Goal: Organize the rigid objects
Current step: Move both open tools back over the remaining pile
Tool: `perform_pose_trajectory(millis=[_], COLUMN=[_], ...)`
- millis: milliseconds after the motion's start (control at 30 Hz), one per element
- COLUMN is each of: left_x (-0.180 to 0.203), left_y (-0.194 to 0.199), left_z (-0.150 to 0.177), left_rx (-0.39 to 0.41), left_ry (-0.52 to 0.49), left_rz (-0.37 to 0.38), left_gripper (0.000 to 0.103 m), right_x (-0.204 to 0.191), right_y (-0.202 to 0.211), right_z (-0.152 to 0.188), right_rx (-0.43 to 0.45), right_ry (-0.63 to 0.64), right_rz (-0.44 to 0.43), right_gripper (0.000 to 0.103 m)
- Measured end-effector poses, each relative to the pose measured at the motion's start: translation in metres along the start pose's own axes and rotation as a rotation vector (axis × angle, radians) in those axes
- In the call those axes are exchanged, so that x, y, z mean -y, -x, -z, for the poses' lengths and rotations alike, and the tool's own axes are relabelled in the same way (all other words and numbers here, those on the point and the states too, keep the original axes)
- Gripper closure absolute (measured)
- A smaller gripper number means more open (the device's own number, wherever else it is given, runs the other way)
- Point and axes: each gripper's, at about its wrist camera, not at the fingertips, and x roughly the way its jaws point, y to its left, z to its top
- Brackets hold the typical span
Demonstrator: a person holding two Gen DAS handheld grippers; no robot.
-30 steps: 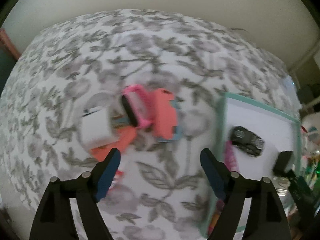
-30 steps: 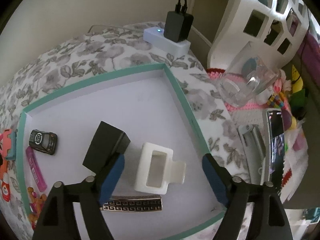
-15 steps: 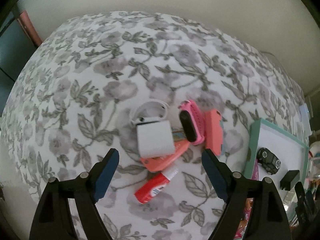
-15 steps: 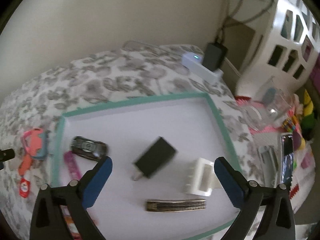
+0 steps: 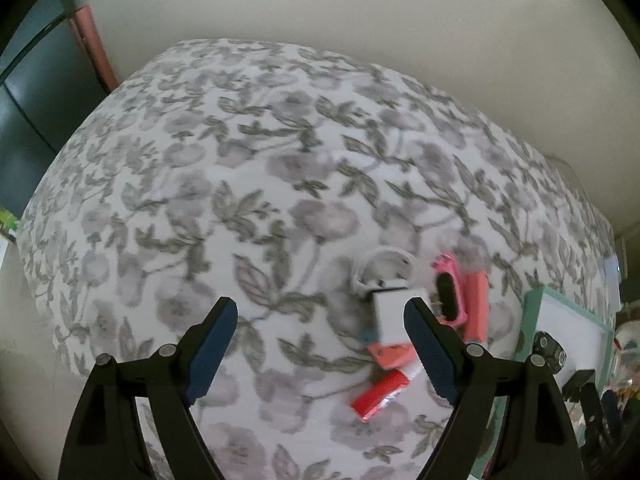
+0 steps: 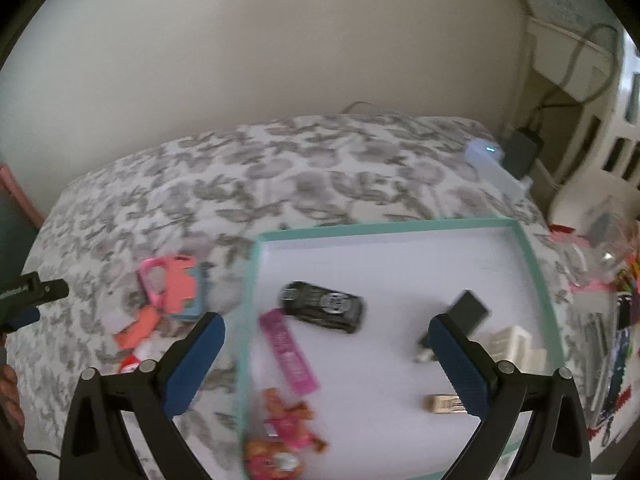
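Hovering over the floral cloth (image 5: 248, 184), left gripper (image 5: 320, 344) fingers spread, white charger (image 5: 390, 312) just right; right gripper (image 6: 326, 360) spread wide above the teal-rimmed tray (image 6: 536, 264), toy car (image 6: 322, 306) inside.

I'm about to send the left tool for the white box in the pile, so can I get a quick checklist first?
1. Left tool open: ok.
2. Left tool empty: ok.
3. White box between its fingers: not ok, it lies by the right finger only.
4. Box free of neighbours: not ok, it lies on an orange piece and beside a pink watch.
5. Room in the tray: ok.
6. Right tool out of the way: ok, open over the tray's left side.
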Motion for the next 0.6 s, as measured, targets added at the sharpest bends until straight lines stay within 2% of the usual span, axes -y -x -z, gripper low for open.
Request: perform_pose_trajectory(millis=[267, 433, 600], left_x=[-0.031, -0.031, -0.025], left_y=[-0.004, -0.023, -0.043], left_z=[-0.001, 0.006, 0.019], left_rx=[-0.011, -0.074, -0.145], left_ry=[0.022, 0.008, -0.005], left_rz=[-0.023, -0.011, -0.005], left_gripper=[0.017, 0.017, 0.017], right_x=[-0.071, -0.105, -0.129], right_y=[-0.008, -0.018, -0.040], right_z=[0.010, 0.021, 0.038], right_rx=[-0.021, -0.048, -0.115], right_ry=[0.168, 0.272, 0.362], right_rz=[-0.048, -0.083, -0.139], right_gripper=[0.000, 0.000, 0.000])
